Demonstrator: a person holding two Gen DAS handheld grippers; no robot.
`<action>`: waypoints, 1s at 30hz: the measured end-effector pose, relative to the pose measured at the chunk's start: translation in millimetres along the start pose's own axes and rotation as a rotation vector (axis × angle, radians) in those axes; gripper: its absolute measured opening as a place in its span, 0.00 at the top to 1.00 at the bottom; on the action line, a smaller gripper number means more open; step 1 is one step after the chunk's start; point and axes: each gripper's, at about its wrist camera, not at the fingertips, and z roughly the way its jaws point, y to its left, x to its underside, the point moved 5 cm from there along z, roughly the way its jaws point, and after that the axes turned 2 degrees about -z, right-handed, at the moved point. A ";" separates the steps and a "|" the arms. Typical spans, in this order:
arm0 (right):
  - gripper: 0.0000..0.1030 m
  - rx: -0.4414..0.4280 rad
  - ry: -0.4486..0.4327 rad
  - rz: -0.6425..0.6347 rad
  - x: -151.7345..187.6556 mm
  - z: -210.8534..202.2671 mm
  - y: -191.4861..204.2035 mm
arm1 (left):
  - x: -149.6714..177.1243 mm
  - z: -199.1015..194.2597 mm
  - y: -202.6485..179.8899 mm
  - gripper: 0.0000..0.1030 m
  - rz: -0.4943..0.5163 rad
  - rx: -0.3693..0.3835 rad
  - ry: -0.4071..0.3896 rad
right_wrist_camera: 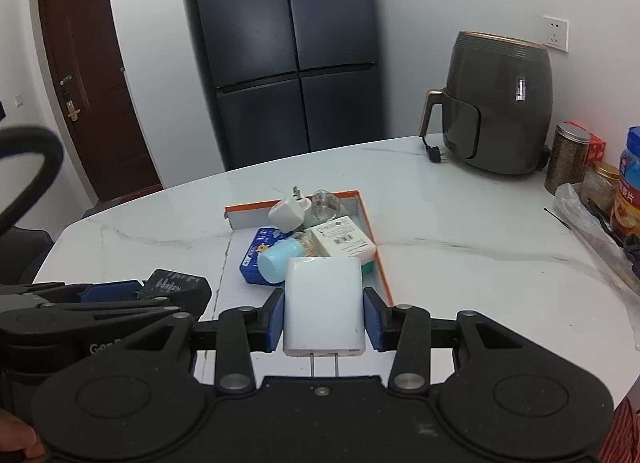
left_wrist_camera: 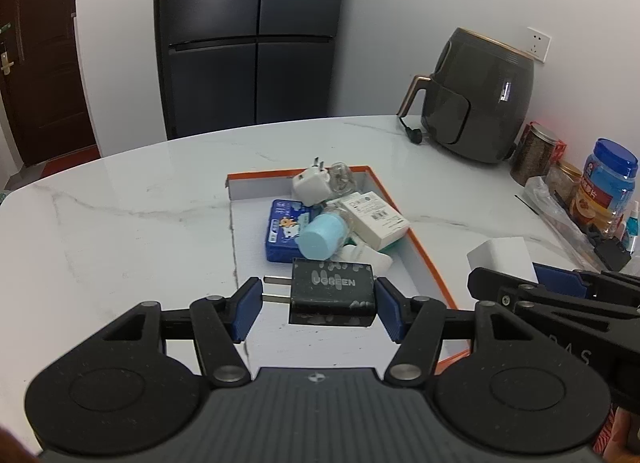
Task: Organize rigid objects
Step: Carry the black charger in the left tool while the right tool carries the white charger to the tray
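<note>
Black plastic fills my left fingers (left_wrist_camera: 318,305): they are clamped on a black charger (left_wrist_camera: 332,292), one pad against its flat end and the other against the tips of its two prongs, which point sideways to the left. My right fingers (right_wrist_camera: 323,317) are closed on a white charger (right_wrist_camera: 323,305), gripped by its two flat sides with the prongs pointing back toward my hand. I judge I am in the carrying step, with both chargers held above the near end of the orange-edged tray (left_wrist_camera: 424,259), which sits on the white marble bench (left_wrist_camera: 120,223). The tray already holds a small white plug (left_wrist_camera: 308,183), a blue box (left_wrist_camera: 282,233), a pale blue cap (left_wrist_camera: 320,237) and a white carton (left_wrist_camera: 376,217), heaped toward its far end. Next, I think, each charger needs lowering onto the bare floor of the tray nearest me, clear of that heap, before I let go. My two hands are just beside each other, so I should set down one at a time.
</note>
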 end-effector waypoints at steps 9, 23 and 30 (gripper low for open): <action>0.51 0.014 0.000 0.008 -1.6 1.7 -13.3 | -0.2 5.7 -12.5 0.40 0.005 0.012 0.005; 0.51 -0.001 0.012 -0.001 -5.8 16.5 -17.8 | -2.2 19.1 -13.9 0.40 -0.009 -0.001 0.027; 0.51 -0.015 0.039 -0.015 -9.7 36.6 -17.1 | -2.1 30.8 -10.3 0.40 -0.022 -0.014 0.053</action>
